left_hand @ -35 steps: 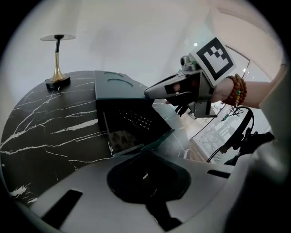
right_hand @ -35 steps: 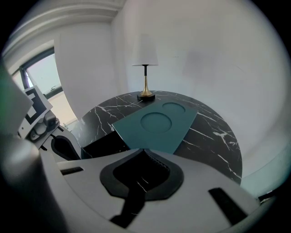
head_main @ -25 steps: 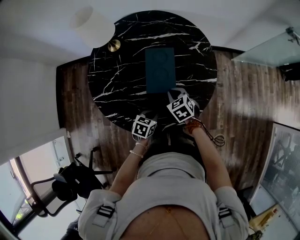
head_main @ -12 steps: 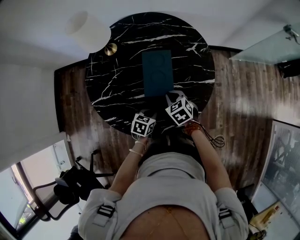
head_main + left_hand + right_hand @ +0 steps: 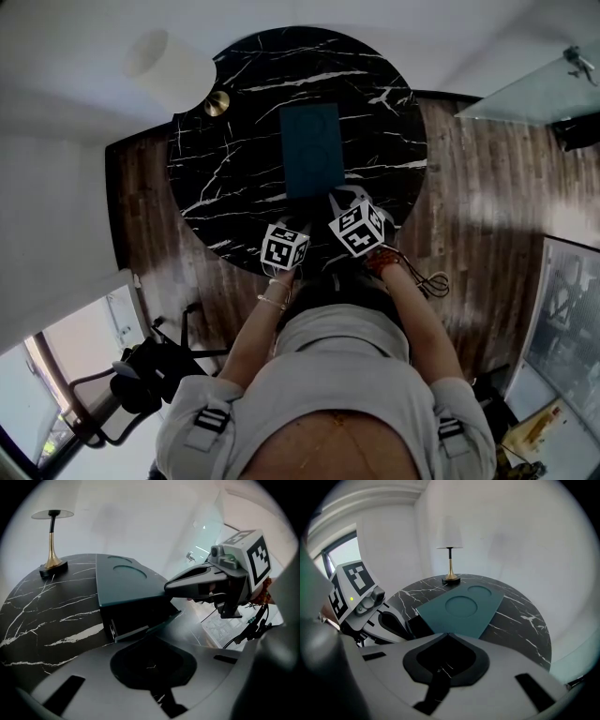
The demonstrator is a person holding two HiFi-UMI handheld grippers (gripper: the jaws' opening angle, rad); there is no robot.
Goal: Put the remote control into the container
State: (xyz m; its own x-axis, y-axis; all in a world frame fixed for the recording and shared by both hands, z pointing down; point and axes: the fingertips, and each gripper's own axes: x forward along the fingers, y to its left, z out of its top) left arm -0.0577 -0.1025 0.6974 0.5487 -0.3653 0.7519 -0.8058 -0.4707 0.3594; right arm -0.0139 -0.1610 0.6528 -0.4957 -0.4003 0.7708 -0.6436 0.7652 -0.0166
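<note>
A dark teal container [image 5: 311, 150] with two round recesses in its lid lies on the round black marble table [image 5: 234, 159]. No remote control shows in any view. In the left gripper view the container [image 5: 124, 590] has a dark opening at its near end. My right gripper [image 5: 339, 199] is shut, and its tips reach the lid's near right corner; in the left gripper view the same right gripper [image 5: 169, 587] shows there. My left gripper [image 5: 295, 227] hangs shut over the table's near edge, just left of the container's near end. Both grippers look empty.
A gold-footed lamp [image 5: 217, 103] with a white shade stands at the table's far left edge, seen also as a lamp [image 5: 450, 557] behind the container. Wooden floor surrounds the table. A glass tabletop [image 5: 525, 94] lies far right, and black exercise gear [image 5: 141, 375] near left.
My left gripper has crept forward toward the container's near end. The right gripper has kept its place at the lid's corner.
</note>
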